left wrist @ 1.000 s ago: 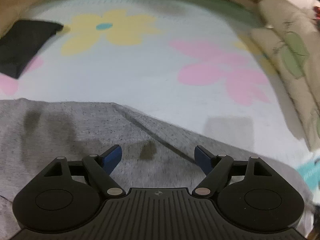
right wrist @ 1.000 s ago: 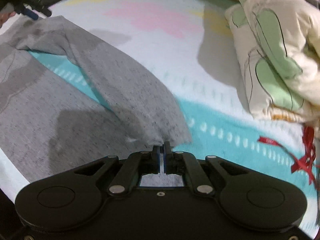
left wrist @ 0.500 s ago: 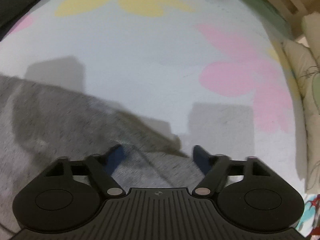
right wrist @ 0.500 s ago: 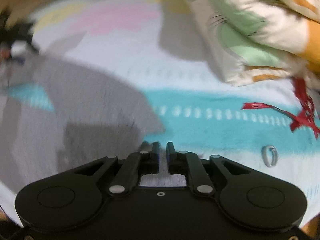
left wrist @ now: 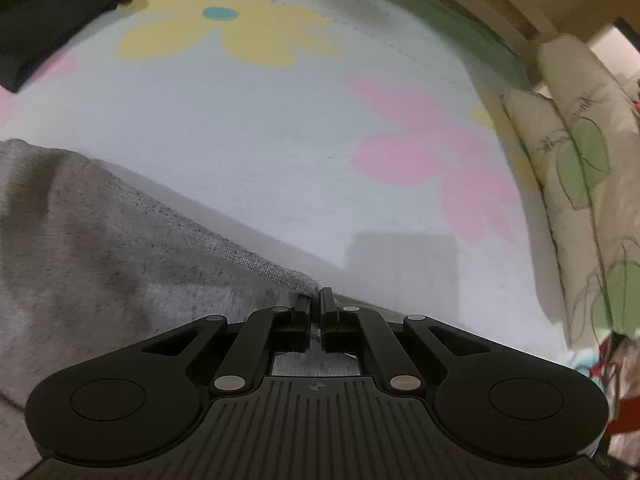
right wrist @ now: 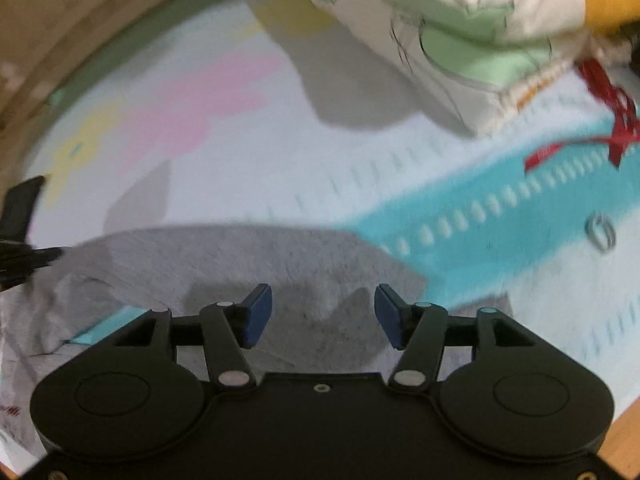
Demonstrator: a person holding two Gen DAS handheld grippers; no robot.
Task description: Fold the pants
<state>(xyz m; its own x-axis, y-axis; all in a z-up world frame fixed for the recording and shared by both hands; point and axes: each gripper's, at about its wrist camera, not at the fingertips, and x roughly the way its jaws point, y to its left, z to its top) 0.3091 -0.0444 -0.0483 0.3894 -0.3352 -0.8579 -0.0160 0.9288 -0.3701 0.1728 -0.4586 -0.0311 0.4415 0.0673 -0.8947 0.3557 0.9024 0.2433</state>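
Note:
The grey pants (left wrist: 120, 248) lie on a flower-print bedsheet (left wrist: 260, 120). In the left wrist view my left gripper (left wrist: 316, 300) is shut on the pants' upper edge, with grey cloth pinched between the jaws. In the right wrist view the pants (right wrist: 248, 256) spread across the lower half. My right gripper (right wrist: 318, 314) is open and empty just above the cloth, blue pads (right wrist: 256, 312) wide apart. The left gripper (right wrist: 16, 236) shows at the left edge of that view.
A folded cream quilt with green leaves (right wrist: 460, 36) lies at the back right, also in the left wrist view (left wrist: 580, 168). A black cloth (left wrist: 48, 20) lies at the far left. A red ribbon (right wrist: 600, 128) and a small ring (right wrist: 600, 230) lie on the teal stripe.
My left gripper has closed on the pants' edge; it was open before. My right gripper has let go of the cloth and opened, and has swung toward the right.

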